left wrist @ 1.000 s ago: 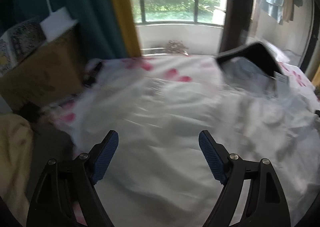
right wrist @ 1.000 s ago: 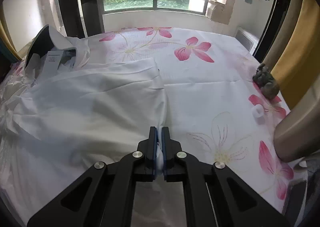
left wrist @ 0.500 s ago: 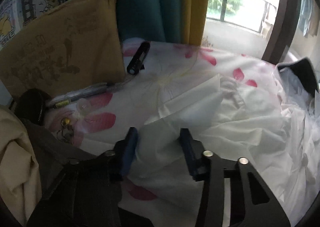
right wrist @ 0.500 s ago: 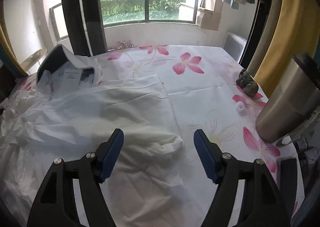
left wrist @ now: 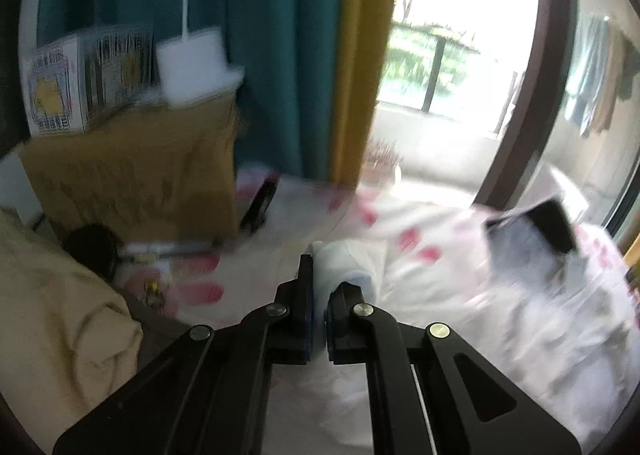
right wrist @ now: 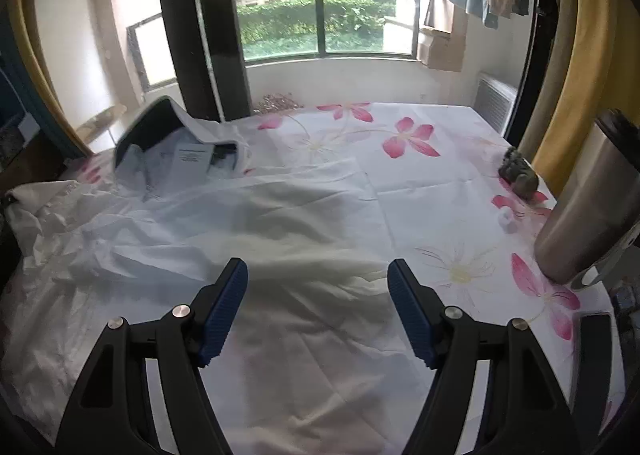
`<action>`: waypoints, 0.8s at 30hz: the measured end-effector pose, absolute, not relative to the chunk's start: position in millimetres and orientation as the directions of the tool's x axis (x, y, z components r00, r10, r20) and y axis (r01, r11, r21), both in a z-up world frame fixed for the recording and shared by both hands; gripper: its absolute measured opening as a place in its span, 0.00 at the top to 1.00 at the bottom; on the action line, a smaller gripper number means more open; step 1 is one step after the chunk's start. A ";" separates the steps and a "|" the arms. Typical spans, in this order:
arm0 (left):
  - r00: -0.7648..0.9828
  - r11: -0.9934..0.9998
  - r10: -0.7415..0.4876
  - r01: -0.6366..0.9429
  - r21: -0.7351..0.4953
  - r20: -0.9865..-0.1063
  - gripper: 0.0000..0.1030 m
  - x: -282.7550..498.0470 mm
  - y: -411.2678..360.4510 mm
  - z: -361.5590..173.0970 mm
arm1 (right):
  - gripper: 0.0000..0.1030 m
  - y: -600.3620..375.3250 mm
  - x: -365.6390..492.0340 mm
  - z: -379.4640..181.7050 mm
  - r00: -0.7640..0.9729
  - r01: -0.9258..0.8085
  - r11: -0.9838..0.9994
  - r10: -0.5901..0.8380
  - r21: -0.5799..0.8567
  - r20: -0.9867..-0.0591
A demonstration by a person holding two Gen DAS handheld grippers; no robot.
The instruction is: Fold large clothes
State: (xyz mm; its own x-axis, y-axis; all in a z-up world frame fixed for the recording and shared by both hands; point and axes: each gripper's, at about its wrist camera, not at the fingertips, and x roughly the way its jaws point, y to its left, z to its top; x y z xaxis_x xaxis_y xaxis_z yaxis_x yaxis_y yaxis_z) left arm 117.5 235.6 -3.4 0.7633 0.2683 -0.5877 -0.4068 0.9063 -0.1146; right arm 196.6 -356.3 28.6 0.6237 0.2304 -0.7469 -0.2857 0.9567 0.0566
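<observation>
Shirt (right wrist: 224,215) lies spread across the flowered bedsheet (right wrist: 432,175), collar (right wrist: 160,123) toward the window, its right-hand edge already turned in toward the middle. The body is rumpled on the left side, where a bunched sleeve sits near the sheet's edge.

The left gripper (left wrist: 318,295) has its fingers pinched nearly together on a fold of white shirt fabric, which bulges out past the tips — a firm hold, as far as the blurred left wrist view shows. The right gripper (right wrist: 318,307) hangs over the shirt's middle with its fingers (right wrist: 224,307) spread wide and nothing between them; the cloth lies flat beneath.

By my reading, the step in hand is the left-side fold: the sleeve or side edge is pinched, ready to be carried across. The next move calls for lifting that cloth clear of the sheet and drawing it toward the centre line, laying it flat so its edge runs parallel to the right-hand fold. The free right gripper could press the middle down — thin fabric like this tends to drag the rest along.
</observation>
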 end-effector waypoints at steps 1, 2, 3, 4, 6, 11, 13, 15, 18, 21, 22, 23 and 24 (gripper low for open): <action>0.781 0.909 0.272 -0.400 -0.116 -0.563 0.95 115.4 227.3 8.6 | 0.30 -356.9 196.8 28.8 0.624 -0.291 0.955 0.239 0.063 -0.744; 0.797 0.912 0.274 -0.393 -0.119 -0.538 0.95 113.7 218.8 20.3 | 0.30 -357.2 195.9 28.9 0.625 -0.298 0.952 0.251 0.071 -0.739; 0.813 0.915 0.272 -0.384 -0.123 -0.515 0.95 112.5 210.3 31.1 | 0.30 -357.7 195.1 29.0 0.626 -0.305 0.949 0.263 0.081 -0.734; 0.822 0.918 0.269 -0.377 -0.126 -0.501 0.95 115.1 204.8 37.5 | 0.30 -358.3 195.2 29.4 0.625 -0.310 0.947 0.272 0.088 -0.732; 0.842 0.928 0.251 -0.349 -0.129 -0.478 0.95 118.0 188.2 51.2 | 0.30 -360.3 194.3 29.3 0.623 -0.323 0.941 0.296 0.106 -0.724; 0.871 0.958 0.181 -0.262 -0.118 -0.457 0.95 131.3 132.0 68.5 | 0.30 -368.0 190.3 29.2 0.624 -0.345 0.928 0.340 0.143 -0.704; 0.874 0.967 0.149 -0.227 -0.117 -0.463 0.95 141.0 110.1 68.6 | 0.30 -372.9 188.9 29.1 0.625 -0.348 0.924 0.355 0.158 -0.695; 0.870 0.976 0.097 -0.179 -0.126 -0.483 0.95 150.6 83.9 63.3 | 0.30 -378.4 187.9 28.2 0.626 -0.348 0.921 0.367 0.175 -0.688; 0.853 0.985 0.022 -0.108 -0.134 -0.522 0.95 162.6 50.6 47.6 | 0.30 -385.6 186.2 25.6 0.626 -0.344 0.920 0.375 0.189 -0.684; 0.811 0.988 -0.064 -0.031 -0.152 -0.582 0.95 173.1 13.8 23.7 | 0.30 -392.9 185.5 22.4 0.622 -0.338 0.920 0.378 0.201 -0.685; 0.789 0.986 -0.100 -0.003 -0.167 -0.606 0.95 177.0 1.9 13.0 | 0.30 -395.8 184.7 21.3 0.622 -0.334 0.920 0.377 0.203 -0.687; 0.769 0.983 -0.132 0.021 -0.181 -0.625 0.95 179.8 -6.7 1.9 | 0.30 -397.5 183.9 20.7 0.621 -0.332 0.921 0.376 0.204 -0.688; 0.744 0.980 -0.160 0.043 -0.192 -0.648 0.95 183.3 -16.0 -9.8 | 0.30 -399.4 183.0 20.3 0.620 -0.331 0.921 0.376 0.204 -0.689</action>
State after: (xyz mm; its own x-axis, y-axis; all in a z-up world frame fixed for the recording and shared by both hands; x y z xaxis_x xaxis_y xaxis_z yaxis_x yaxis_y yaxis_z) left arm 183.3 -16.0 -9.8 0.7444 -0.1601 -0.6482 0.0433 0.9803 -0.1925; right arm 183.0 -399.4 20.3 0.6201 0.3755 -0.6888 -0.3308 0.9213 0.2044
